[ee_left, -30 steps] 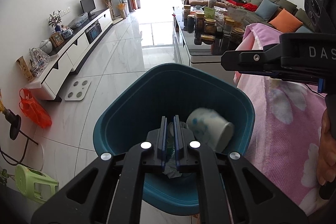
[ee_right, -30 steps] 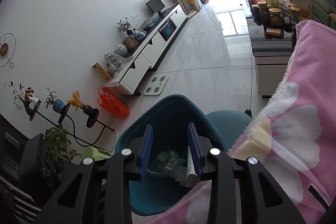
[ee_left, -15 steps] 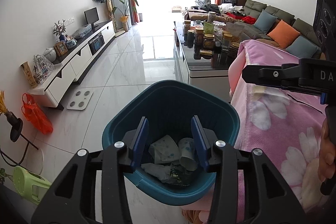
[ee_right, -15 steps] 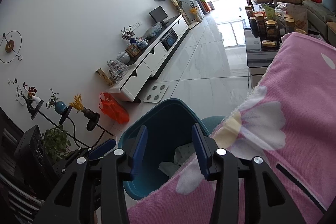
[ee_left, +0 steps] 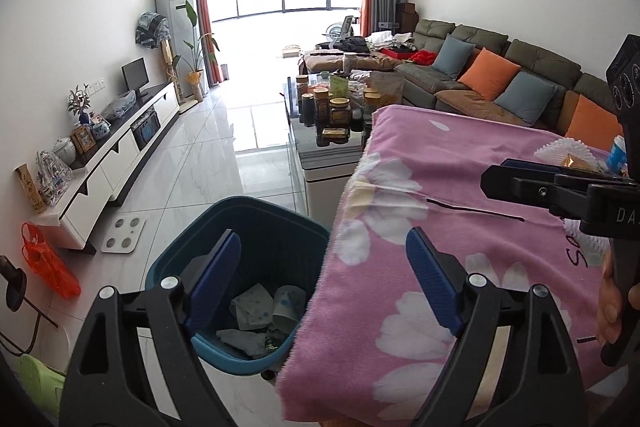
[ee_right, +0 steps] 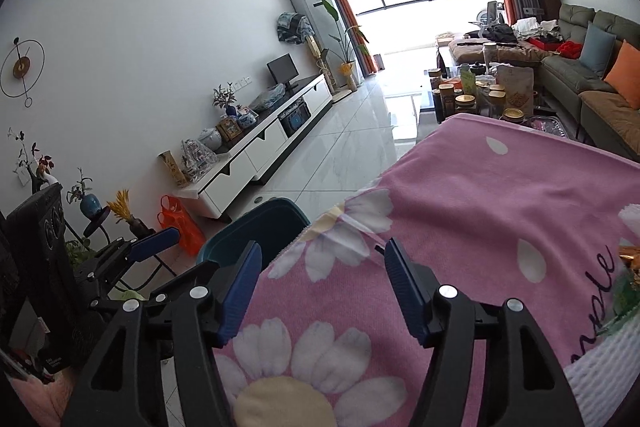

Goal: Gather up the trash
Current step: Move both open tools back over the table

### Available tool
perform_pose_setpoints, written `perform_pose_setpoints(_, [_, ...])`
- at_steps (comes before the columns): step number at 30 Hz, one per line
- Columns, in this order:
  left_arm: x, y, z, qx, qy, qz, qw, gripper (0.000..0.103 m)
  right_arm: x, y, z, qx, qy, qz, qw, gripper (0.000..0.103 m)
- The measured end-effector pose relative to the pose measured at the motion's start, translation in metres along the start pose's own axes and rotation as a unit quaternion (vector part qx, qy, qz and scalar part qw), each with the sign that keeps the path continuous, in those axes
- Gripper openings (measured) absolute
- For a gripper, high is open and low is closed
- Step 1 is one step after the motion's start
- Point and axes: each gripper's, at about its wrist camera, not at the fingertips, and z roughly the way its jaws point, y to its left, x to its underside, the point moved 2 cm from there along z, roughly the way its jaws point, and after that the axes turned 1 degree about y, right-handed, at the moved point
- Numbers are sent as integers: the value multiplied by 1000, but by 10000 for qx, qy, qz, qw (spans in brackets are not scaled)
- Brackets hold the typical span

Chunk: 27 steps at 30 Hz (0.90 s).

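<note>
A teal trash bin (ee_left: pixel 256 215) stands on the floor beside the table with the pink flowered cloth (ee_left: pixel 460 195). It holds a paper cup (ee_left: pixel 288 307) and crumpled paper (ee_left: pixel 250 311). My left gripper (ee_left: pixel 324 279) is open and empty, above the bin's right edge and the cloth's edge. My right gripper (ee_right: pixel 320 287) is open and empty over the cloth (ee_right: pixel 500 195); the bin's rim (ee_right: pixel 256 223) shows to its left. More trash lies at the cloth's right side: a white pleated paper (ee_left: pixel 564 151) and a gold wrapper (ee_left: pixel 576 163).
A glass coffee table (ee_left: pixel 320 143) with jars stands behind the cloth-covered table. A white TV cabinet (ee_left: pixel 116 155) lines the left wall. A white scale (ee_left: pixel 122 229) and an orange bag (ee_left: pixel 48 263) lie on the floor by it. A sofa (ee_left: pixel 500 75) is at the right.
The left gripper opened and let the cup fall into the bin, then rose back. Both grippers opened wider and moved right over the cloth.
</note>
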Motion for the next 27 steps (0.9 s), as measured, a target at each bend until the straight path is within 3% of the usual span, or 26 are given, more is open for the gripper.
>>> perform_pose_setpoints(2, [-1, -17, -3, 102, -34, 78, 9999, 95, 6, -10, -18, 216, -132, 7, 9997, 68])
perform_pose_setpoints(8, [-3, -58, -4, 418, -30, 289, 9987, 97, 23, -47, -66, 911, -418, 97, 9949, 78])
perform_pose_setpoints(17, [0, -99, 3, 871, 77, 539, 9947, 97, 55, -101, -120, 1649, -594, 534, 9831, 79])
perform_pose_setpoints(27, [6, -168, 28, 1628, 335, 965, 9814, 97, 81, -148, -162, 2174, -719, 1007, 9682, 79])
